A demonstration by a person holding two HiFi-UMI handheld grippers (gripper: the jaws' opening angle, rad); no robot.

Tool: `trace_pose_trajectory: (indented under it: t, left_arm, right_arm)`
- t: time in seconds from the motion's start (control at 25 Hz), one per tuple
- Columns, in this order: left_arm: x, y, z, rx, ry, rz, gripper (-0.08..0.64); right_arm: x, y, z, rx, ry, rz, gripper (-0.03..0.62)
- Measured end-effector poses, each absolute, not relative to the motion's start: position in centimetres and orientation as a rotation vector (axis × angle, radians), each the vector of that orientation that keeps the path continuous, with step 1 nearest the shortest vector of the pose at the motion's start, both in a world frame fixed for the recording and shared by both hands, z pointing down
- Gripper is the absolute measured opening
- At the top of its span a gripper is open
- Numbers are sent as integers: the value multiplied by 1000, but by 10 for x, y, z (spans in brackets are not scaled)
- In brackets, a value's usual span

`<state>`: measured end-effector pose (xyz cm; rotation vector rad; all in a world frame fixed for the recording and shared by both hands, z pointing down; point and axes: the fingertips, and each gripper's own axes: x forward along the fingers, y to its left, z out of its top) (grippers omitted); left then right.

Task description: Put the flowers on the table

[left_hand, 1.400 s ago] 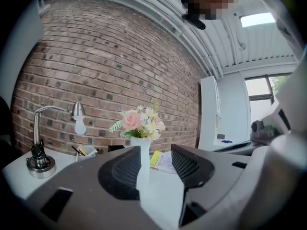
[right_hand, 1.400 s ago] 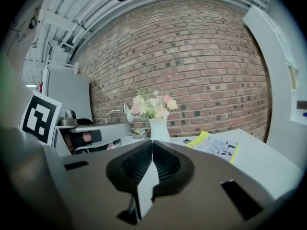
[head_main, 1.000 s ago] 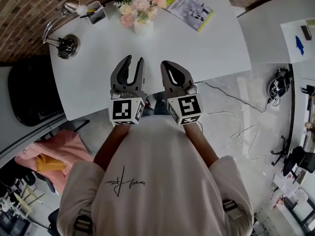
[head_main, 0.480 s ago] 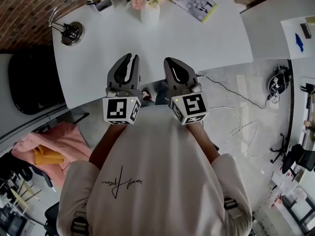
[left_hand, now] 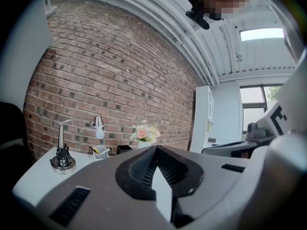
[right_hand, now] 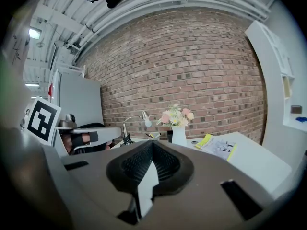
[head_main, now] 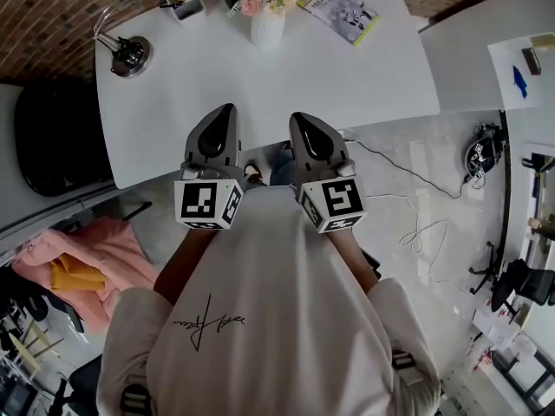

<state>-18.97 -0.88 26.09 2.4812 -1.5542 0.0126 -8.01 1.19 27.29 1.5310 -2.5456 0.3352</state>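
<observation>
Head view, from the left: a black office chair [head_main: 52, 146] sits beside the white table with a curved edge [head_main: 260, 81]. Along the table's far side stand a chrome desk lamp on a round base [head_main: 128, 55] and a small white pen cup [head_main: 186, 3]. Next comes the white ceramic vase of pink and cream flowers [head_main: 267, 16], upright on the tabletop. A yellow-edged printed booklet [head_main: 342, 9] lies just beside the vase on its right. Nearer the person, the grey two-jaw left gripper [head_main: 224, 111] has just been closing its jaws; its own view shows them meeting tip to tip with nothing between them. The grey two-jaw right gripper [head_main: 302, 118] sits alongside it, its jaws likewise pressed together and empty. Both grippers hover over the table's near edge, well apart from the vase. Since the flowers already rest on the table, the placing looks done. What remains is probably only to leave them undisturbed. To do that well, keep both grippers closed and close to the body. Draw them straight back from the edge rather than sweeping sideways toward the lamp arm or the bouquet. The vase is narrow with a broad, top-heavy bunch, so even a light brush could likely tip it. If it needs nudging, hold the vase body low, not the stems.
</observation>
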Motion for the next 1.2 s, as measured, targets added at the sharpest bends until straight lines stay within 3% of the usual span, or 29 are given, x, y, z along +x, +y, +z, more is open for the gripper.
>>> trace_pose_trajectory:
  t: [1.2]
  left_arm:
    - [-181, 11, 258, 2526, -1479, 24, 5]
  right_arm:
    - [-101, 29, 247, 1164, -2808, 404, 25]
